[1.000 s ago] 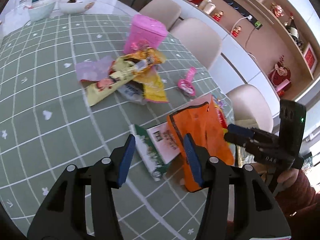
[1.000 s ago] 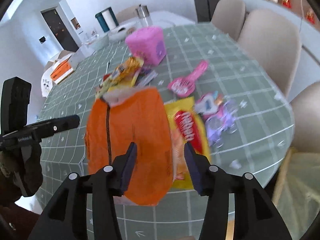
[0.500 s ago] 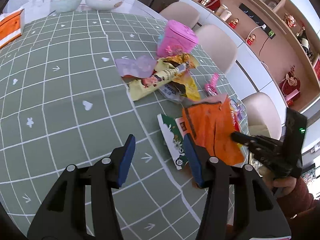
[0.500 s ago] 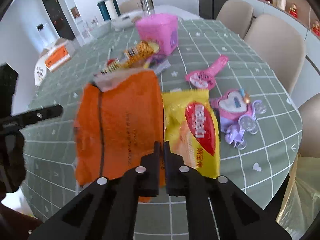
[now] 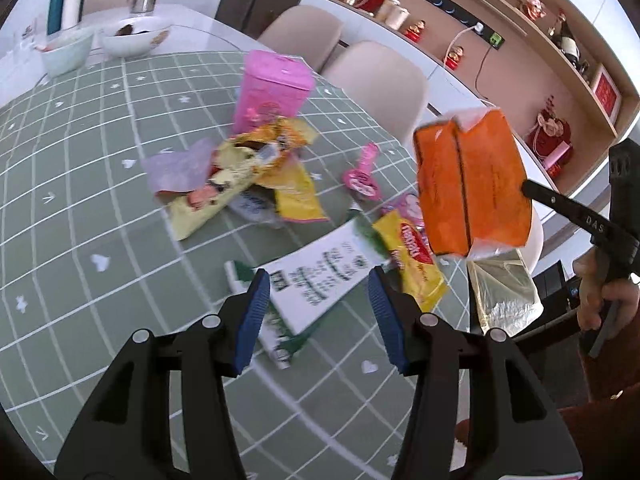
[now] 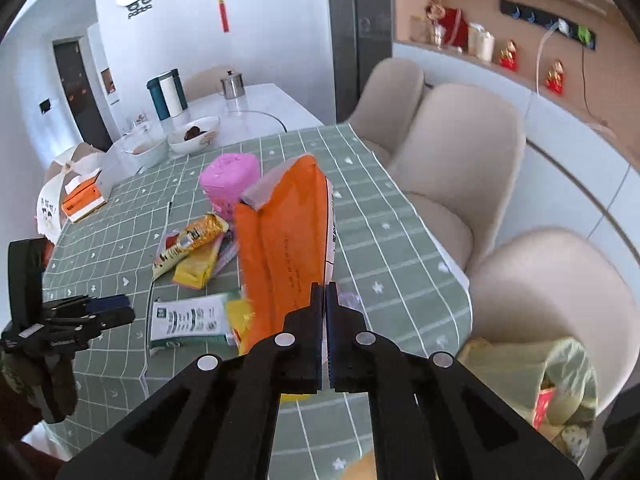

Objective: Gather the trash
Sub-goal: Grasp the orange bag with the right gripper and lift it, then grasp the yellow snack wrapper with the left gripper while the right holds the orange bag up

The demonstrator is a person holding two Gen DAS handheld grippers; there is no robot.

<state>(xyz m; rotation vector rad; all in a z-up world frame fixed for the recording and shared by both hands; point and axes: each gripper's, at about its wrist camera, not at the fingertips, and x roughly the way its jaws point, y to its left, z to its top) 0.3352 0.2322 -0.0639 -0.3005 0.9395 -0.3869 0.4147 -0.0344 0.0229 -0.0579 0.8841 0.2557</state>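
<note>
Far left on the green checked tablecloth (image 5: pixel 72 184): two round white bowls (image 5: pixel 136 40), smooth and shiny. Next, a tall pink box with a flat lid (image 5: pixel 272 88), and below it a crinkly heap of yellow and purple snack wrappers (image 5: pixel 240 176). Near the middle, a flat white and green paper packet (image 5: pixel 316 276) lying on the cloth, a bit blurry, beside a shiny yellow and red chip bag (image 5: pixel 412 256). Just above that packet, the left gripper (image 5: pixel 318 316) with blue ridged pads, about half open, holding nothing. Further right, up in the air off the cloth, a big flat orange plastic bag with a black stripe (image 5: pixel 468 184), smooth and a little puffy, torn white at the top. Pinched at its right edge by the thin black right gripper (image 5: pixel 532 192), held by a hand in a dark red sleeve. From the right wrist view only: right gripper (image 6: pixel 325 292) squeezed tight on the bottom edge of the orange bag (image 6: pixel 280 240), seen side-on and long, a white face with print on its other side, and low on the right a soft clear trash bag with scraps inside (image 6: pixel 560 392) beside a cream padded chair (image 6: pixel 552 288). From the left wrist view only: a pink toy spoon shape (image 5: pixel 362 172) on the cloth.
</note>
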